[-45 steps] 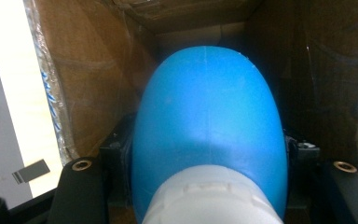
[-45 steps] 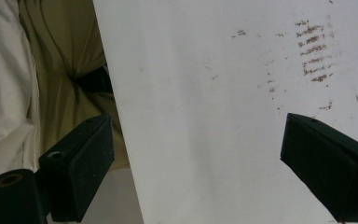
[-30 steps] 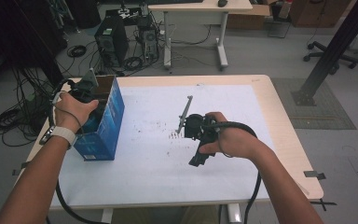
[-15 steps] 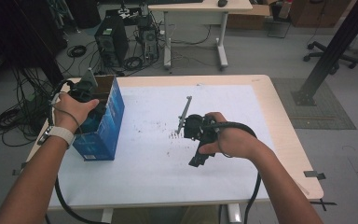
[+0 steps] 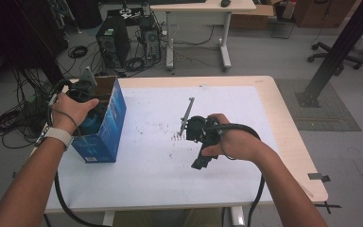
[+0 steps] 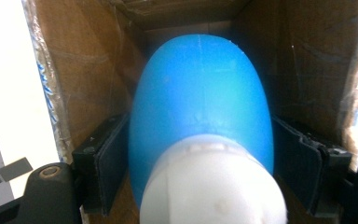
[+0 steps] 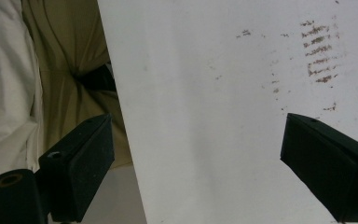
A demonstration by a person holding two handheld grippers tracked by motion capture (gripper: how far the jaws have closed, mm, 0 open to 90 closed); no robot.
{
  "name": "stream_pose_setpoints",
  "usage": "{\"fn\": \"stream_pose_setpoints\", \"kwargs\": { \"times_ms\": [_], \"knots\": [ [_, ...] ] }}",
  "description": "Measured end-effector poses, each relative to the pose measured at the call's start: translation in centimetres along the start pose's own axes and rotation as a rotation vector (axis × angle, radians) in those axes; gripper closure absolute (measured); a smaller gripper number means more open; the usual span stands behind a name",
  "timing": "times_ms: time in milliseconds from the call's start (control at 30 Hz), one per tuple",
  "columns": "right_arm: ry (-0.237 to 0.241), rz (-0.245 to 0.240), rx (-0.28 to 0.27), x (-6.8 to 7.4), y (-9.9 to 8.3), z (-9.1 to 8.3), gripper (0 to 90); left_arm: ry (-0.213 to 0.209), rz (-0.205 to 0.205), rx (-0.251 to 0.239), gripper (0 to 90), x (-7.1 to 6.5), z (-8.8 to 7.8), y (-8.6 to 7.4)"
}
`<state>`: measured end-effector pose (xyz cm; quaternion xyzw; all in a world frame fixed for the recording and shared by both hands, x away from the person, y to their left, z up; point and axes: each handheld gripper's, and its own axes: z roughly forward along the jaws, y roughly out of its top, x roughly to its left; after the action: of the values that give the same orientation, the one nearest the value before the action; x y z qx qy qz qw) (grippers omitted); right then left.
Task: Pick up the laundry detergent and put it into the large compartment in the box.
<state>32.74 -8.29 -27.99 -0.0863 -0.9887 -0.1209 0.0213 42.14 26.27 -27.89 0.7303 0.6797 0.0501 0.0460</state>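
A blue cardboard box (image 5: 105,126) stands open-topped at the table's left edge. My left gripper (image 5: 83,91) reaches down into it, with its jaws hidden in the high view. In the left gripper view a blue bottle (image 6: 200,98) with a white cap (image 6: 212,186) lies between the two pads (image 6: 113,163), inside the brown box walls (image 6: 86,70). The jaws have just been opening, and the bottle still sits between them. My right gripper (image 5: 201,160) rests on the white table (image 5: 146,175) near the middle. It is open and empty, and it points back toward the front edge.
Dark scuff marks (image 5: 177,137) sit on the table by the right gripper. The table's front edge and the person's light clothing (image 7: 51,70) show beyond the right jaws. Behind the table are computer towers (image 5: 113,42), floor cables, another desk (image 5: 203,7) and a black post (image 5: 335,52).
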Motion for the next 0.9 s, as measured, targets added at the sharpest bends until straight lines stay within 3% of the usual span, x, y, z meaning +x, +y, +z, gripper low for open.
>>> {"fn": "stream_pose_setpoints", "kwargs": {
  "times_ms": [300,667,733,767,900],
  "knots": [
    [0.0,-0.006,0.003,0.1,0.2,0.0,9.9,-0.012,0.018,-0.017,23.0,0.1,-0.3,-0.3],
    [0.0,-0.009,0.004,0.2,0.3,0.0,9.9,-0.039,0.013,-0.025,22.7,0.3,-1.1,-0.4],
    [0.0,-0.008,0.005,0.2,0.3,0.0,9.9,-0.049,0.007,-0.023,21.4,0.4,-1.2,-0.4],
    [0.001,-0.009,0.006,0.2,0.3,0.0,9.9,-0.053,0.007,-0.026,16.4,0.4,-1.3,-0.5],
    [0.003,-0.012,0.006,0.3,0.4,-0.1,9.9,-0.063,0.007,-0.031,16.1,0.5,-1.6,-0.6]
  ]
}}
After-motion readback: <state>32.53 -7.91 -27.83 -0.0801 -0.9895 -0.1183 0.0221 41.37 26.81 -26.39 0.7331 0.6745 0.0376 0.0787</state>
